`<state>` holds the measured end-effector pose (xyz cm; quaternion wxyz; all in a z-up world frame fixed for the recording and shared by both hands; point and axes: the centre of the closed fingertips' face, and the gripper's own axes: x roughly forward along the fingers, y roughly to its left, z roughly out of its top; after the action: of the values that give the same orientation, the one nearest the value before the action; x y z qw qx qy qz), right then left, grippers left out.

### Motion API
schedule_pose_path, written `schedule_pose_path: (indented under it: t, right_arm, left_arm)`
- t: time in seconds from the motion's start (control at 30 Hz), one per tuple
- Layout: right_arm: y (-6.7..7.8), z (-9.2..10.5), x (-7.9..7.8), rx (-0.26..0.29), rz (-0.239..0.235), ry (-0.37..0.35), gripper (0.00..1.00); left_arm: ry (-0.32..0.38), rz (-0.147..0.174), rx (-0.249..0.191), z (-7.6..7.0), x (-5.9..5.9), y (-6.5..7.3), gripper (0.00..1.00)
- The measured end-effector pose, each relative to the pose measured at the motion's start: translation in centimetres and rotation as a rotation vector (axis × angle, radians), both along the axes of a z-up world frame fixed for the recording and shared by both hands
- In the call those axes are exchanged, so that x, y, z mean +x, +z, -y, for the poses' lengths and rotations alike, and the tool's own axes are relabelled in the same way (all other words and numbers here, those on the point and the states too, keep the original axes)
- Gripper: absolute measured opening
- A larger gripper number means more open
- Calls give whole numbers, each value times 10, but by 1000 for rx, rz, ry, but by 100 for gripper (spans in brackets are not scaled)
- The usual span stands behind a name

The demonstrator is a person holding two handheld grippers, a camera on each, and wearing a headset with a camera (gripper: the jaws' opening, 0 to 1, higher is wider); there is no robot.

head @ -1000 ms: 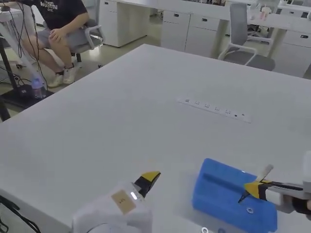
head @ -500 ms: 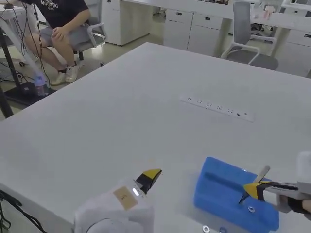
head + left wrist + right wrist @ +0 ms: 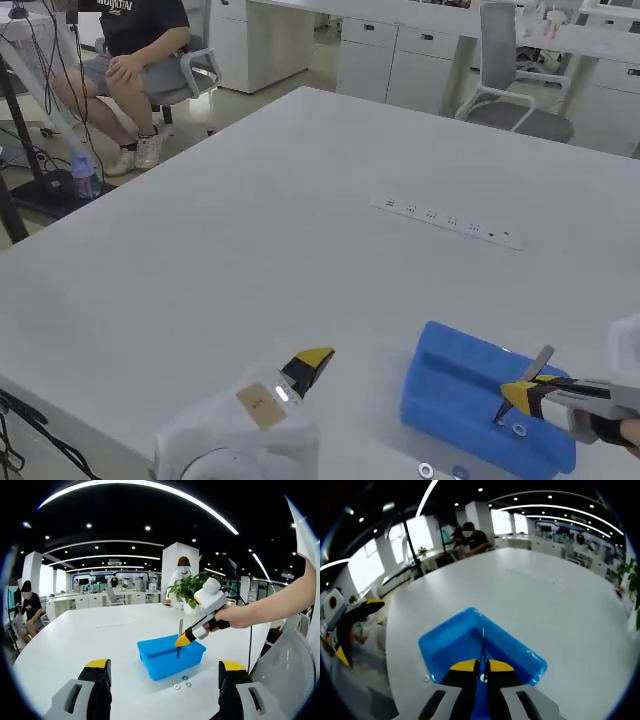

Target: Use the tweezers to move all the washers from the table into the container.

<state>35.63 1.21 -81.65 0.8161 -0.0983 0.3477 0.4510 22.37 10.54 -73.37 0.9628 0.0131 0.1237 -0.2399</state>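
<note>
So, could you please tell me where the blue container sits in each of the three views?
Head view: the container is at the lower right.
Left gripper view: the container is at centre, just below the middle.
Right gripper view: the container is at lower centre, straight ahead of the jaws.
Shared landmark: the tweezers, held over it by the right gripper.

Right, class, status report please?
Left claw open. Right claw shut on tweezers, tips over container. Washers on table beside it. Nothing in the way.
</note>
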Motion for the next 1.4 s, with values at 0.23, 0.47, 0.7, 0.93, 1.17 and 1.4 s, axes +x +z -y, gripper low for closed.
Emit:
schedule_pose_path:
  t: [0.23, 0.47, 0.7, 0.93, 1.17, 1.4]
  right_arm:
    - [1, -5, -7, -20, 54, 54, 4]
    - [4, -6, -11, -27, 93, 73, 4]
    - [18, -5, -8, 4, 124, 59, 4]
    - [37, -8, -15, 38, 151, 61, 4]
    - [59, -13, -28, 75, 181, 73, 4]
    - [73, -12, -42, 31, 229, 138, 4]
  left_arm:
    - [-2, -5, 8, -1, 0, -3, 90]
    - [-2, -4, 7, 0, 0, -2, 90]
    - [-2, -3, 8, -1, 1, -2, 90]
    - [-3, -3, 7, -1, 1, -3, 90]
    - [-5, -4, 9, -1, 1, -3, 90]
    - [-10, -7, 12, 0, 1, -4, 90]
